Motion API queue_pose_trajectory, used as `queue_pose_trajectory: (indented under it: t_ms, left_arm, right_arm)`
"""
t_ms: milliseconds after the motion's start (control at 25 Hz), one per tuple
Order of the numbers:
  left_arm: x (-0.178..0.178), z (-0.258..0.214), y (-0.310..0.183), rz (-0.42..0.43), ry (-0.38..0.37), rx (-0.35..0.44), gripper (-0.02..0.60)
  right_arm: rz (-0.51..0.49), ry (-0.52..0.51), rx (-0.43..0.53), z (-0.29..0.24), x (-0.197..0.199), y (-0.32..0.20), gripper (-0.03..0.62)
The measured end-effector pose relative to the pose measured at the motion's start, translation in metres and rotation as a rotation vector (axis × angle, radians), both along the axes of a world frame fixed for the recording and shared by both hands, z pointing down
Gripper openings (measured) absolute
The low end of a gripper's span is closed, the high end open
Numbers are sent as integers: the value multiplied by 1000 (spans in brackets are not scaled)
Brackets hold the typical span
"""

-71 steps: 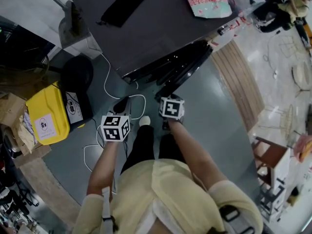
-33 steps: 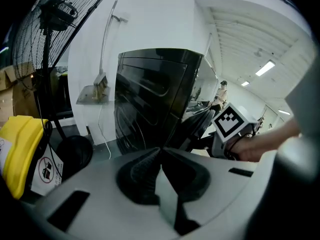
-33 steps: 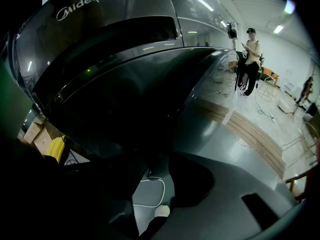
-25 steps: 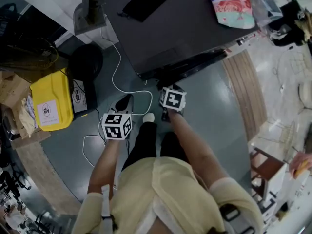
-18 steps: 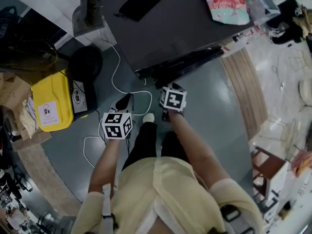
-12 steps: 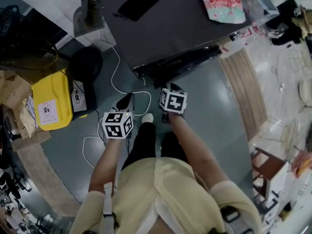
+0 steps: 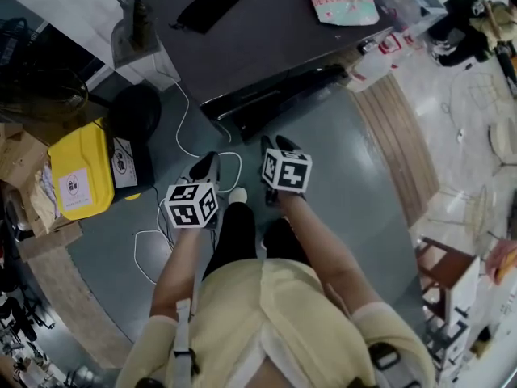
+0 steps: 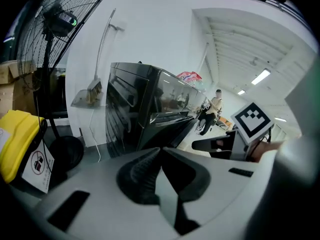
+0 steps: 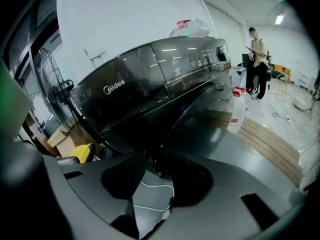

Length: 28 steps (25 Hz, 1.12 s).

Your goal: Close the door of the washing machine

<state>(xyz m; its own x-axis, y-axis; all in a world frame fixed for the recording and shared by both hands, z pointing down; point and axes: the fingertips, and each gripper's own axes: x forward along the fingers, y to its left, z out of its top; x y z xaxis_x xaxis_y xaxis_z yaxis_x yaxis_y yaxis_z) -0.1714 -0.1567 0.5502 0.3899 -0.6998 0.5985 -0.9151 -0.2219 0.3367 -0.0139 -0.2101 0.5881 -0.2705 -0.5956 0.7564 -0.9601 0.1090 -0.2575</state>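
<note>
While the washing machine (image 7: 266,31) filled the top center of the head view, its door (image 7: 275,97) stood swung open just below it. Left claw (image 8: 160,150) and right claw (image 9: 149,156), the 2 mid-frame, were pressed together on nothing, near the door, not touching.

The washing machine door (image 7: 283,97), earlier swung wide out from the front of the washing machine (image 7: 266,31) with its free edge just beside the right gripper (image 7: 276,144), now lies at a narrower angle closer to that front, though it is not fully shut
</note>
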Motion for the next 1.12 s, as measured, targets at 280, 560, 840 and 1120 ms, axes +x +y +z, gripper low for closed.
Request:
queue_pose_trajectory:
  t_ms: [280,560,840,1120]
  left_arm:
    - [18,-21,9,23,-5,45,5]
    - [45,-46,17,51,26,72,5]
    - [61,-60,22,65,32,92,5]
    - [73,-72,25,73,19,103,5]
  right_arm:
    - [-6,-40,67,-30,16,18,138]
    - [-24,-80,133,-58,32,33,137]
    - [-29,-90,183,-72,42,41,64]
    - [-36,-70,199,-79,58,50,5]
